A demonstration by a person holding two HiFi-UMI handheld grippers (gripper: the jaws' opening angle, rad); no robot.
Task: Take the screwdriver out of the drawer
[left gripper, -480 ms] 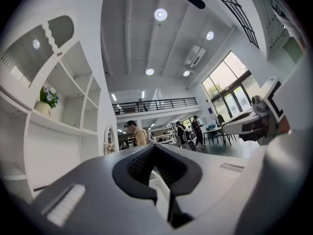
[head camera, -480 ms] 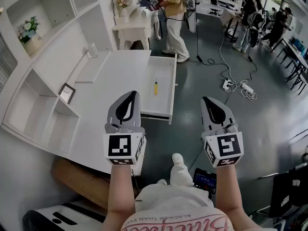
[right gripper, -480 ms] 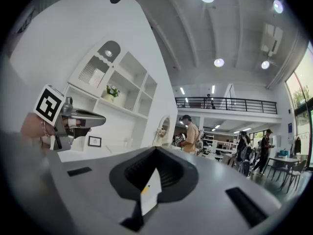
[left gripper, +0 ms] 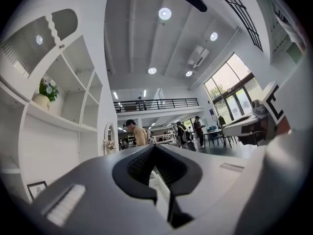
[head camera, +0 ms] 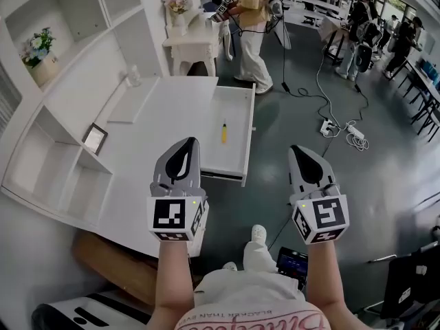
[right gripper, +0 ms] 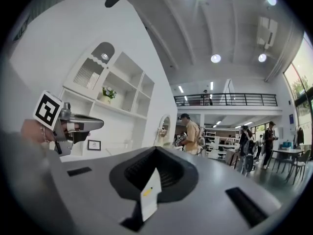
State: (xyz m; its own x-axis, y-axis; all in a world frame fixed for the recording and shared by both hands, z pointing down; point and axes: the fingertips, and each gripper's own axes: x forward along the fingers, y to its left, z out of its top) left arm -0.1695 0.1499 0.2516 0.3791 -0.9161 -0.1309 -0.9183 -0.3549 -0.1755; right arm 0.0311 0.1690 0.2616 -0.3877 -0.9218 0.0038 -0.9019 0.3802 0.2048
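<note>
Bench [head camera: 172, 108]: white; the drawer stands pulled out from its right side.
Drawer [head camera: 234, 153]: open, with nothing over it. The step in hand looks like the reach in. To do it well, 1 gripper should first spread its jaws, then come down from above. The jaws should set across the screwdriver's length, clear of the drawer walls.
Arms: both forearms stretch forward side by side, roughly level, stopping short of the drawer's middle.
Left gripper [head camera: 188, 143]: clenched and empty, over the bench edge just beside the drawer's near left corner.
Right gripper [head camera: 295, 150]: clenched and empty, over the floor to the right of the drawer.
Screwdriver [head camera: 223, 131]: yellow, lying lengthwise on the drawer floor, apart from both grippers and untouched.
</note>
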